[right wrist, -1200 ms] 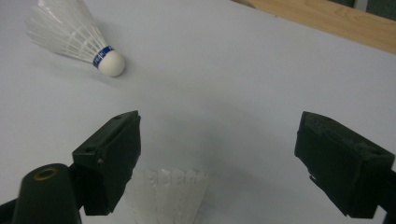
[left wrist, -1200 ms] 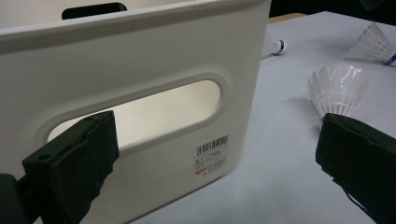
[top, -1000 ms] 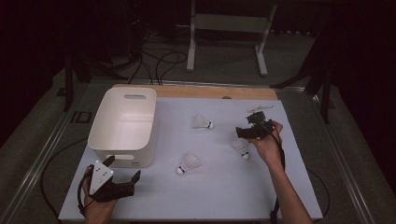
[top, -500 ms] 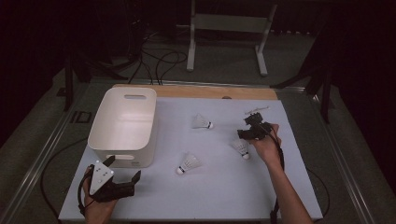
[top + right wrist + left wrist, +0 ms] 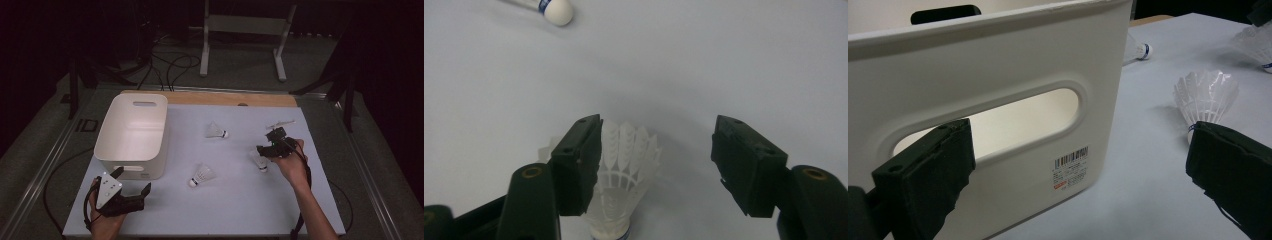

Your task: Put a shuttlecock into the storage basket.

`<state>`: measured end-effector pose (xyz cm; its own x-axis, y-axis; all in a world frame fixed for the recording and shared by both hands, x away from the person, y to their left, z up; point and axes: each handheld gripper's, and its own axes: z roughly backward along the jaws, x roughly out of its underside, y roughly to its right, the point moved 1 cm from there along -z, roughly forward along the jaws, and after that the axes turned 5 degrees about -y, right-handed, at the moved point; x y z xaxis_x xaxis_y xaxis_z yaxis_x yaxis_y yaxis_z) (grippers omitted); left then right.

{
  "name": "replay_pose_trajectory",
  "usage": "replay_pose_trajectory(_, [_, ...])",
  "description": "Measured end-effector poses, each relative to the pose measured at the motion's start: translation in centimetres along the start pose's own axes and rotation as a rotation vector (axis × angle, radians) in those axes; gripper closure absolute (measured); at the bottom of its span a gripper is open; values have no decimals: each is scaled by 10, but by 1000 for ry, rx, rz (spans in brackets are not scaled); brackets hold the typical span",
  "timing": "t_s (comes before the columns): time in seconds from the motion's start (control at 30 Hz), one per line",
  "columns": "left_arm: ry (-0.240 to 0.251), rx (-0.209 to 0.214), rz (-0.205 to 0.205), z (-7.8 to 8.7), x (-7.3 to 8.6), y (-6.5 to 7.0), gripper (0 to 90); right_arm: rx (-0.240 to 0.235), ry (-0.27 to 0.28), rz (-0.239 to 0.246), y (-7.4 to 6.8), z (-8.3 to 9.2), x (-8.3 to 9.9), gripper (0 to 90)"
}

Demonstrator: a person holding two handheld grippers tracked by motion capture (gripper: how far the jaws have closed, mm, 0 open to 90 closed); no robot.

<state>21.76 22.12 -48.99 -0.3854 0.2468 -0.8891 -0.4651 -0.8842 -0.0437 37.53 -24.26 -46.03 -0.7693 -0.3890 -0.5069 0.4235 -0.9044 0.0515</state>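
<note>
Now, scene: a person at a pale blue-grey table top works a hand-held black two-jaw gripper in each hand, with three white feathered shuttlecocks lying on their sides.
Right gripper: jaws have just been closing around the white feathered shuttlecock with a blue-banded cork; the feather skirt sits between them, against the one jaw at frame left, with a clear gap to the other. Not yet clenched, so nothing is grasped.
Where it lies: on the table at the right side, just beside the right gripper in the high view, the shuttlecock tucked on its near-left.
Key relation: in the right gripper view the long axis runs straight along the gripper's reach, cork toward the camera, skirt fanning away, off-centre toward the jaw at frame left. A squeeze would likely crush feathers rather than catch cork.
Nearer hand: the right, by far.
Left gripper: jaws spread wide and empty, parked at the near corner of the white plastic bin with slot handles.
Other shuttlecocks: one mid-table, one farther back, both well apart from the right gripper.
Bin contents: appears empty from above, though its near inner wall is hidden.
</note>
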Motion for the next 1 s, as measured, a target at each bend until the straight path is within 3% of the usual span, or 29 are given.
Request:
replay_pose_trajectory(0.27, [-2, -1, -2, 0, 0, 1, 1, 3, -16, -27, 2, 5, 18, 269])
replay_pose_trajectory(0.37, [-4, -1, -4, 0, 0, 1, 2, -28, -23, -47, 5, 7, 24, 287])
replay_pose_trajectory(0.5, [-5, -1, -5, -1, 0, 1, 1, -57, -41, -61, 7, 7, 31, 396])
replay_pose_trajectory(0.77, [-4, 0, -7, -1, 0, 1, 2, -107, -59, -19, 5, 8, 36, 685])
replay_pose_trajectory(0.83, [-4, 0, -7, -1, 0, 1, 2, -104, -63, -14, 4, 8, 36, 685])
replay_pose_trajectory(0.9, [-3, 0, -5, -1, 0, 1, 2, -100, -68, 8, 2, 8, 36, 782])
replay_pose_trajectory(1.0, [-3, 0, -7, 0, 0, 1, 2, -93, -63, 24, 1, 8, 35, 834])
